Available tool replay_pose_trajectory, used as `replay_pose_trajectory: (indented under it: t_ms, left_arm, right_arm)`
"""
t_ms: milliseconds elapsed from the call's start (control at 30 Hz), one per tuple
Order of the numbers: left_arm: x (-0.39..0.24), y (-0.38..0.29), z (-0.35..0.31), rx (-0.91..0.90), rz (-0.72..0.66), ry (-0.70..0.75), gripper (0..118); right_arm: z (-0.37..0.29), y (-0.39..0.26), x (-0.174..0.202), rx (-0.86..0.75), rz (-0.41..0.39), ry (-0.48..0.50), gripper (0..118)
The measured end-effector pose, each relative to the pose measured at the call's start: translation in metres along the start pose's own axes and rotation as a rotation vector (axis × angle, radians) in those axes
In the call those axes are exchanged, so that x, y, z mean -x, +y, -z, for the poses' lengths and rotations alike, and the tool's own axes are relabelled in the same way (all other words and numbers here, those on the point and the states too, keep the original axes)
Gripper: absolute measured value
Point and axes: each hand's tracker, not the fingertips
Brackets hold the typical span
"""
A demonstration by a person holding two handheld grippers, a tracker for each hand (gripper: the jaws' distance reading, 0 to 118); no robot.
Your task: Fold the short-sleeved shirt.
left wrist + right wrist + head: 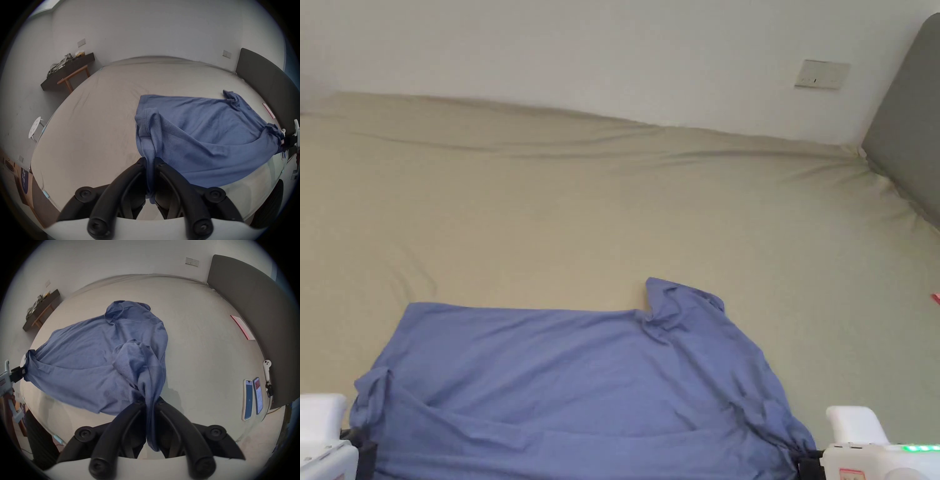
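A blue short-sleeved shirt (581, 381) lies spread across the near part of a beige bed (581, 212), with one sleeve (681, 300) sticking up toward the far side. My left gripper (150, 160) is shut on a bunched corner of the shirt (203, 133) at its left end; the white body of the left gripper (322, 437) sits at the bottom left. At the opposite end, my right gripper (150, 400) is shut on a twisted bunch of the shirt (97, 353). The cloth sags between the two grips near the bed's front edge.
A grey headboard (909, 125) closes the right side and a white wall the far side. Two phones (253, 398), a white controller (267, 369) and a pink card (241, 326) lie by the headboard. A dark shelf (68, 71) and white stool (34, 128) stand left of the bed.
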Motion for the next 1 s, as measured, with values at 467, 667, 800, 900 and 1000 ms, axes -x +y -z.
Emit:
replay_pose_trajectory:
  t_ms: [467,667,800,900,1000]
  left_arm:
    - [0.003,-0.056,0.041,0.202,0.067,0.039,6]
    - [0.015,-0.046,0.034,0.185,0.056,0.099,69]
    - [0.022,-0.013,-0.004,-0.009,-0.052,0.039,103]
    - [0.019,0.023,-0.042,-0.197,-0.083,0.031,103]
    - [0.004,0.058,-0.086,-0.422,-0.099,-0.016,103]
  right_arm:
    - [0.057,-0.054,0.001,0.156,0.025,-0.039,8]
    - [0.038,-0.041,-0.007,0.066,0.023,-0.097,94]
    - [-0.012,-0.010,-0.011,-0.147,0.021,-0.111,114]
    - [-0.054,0.020,-0.004,-0.335,0.009,-0.146,114]
    - [-0.101,0.047,0.022,-0.537,-0.036,-0.131,114]
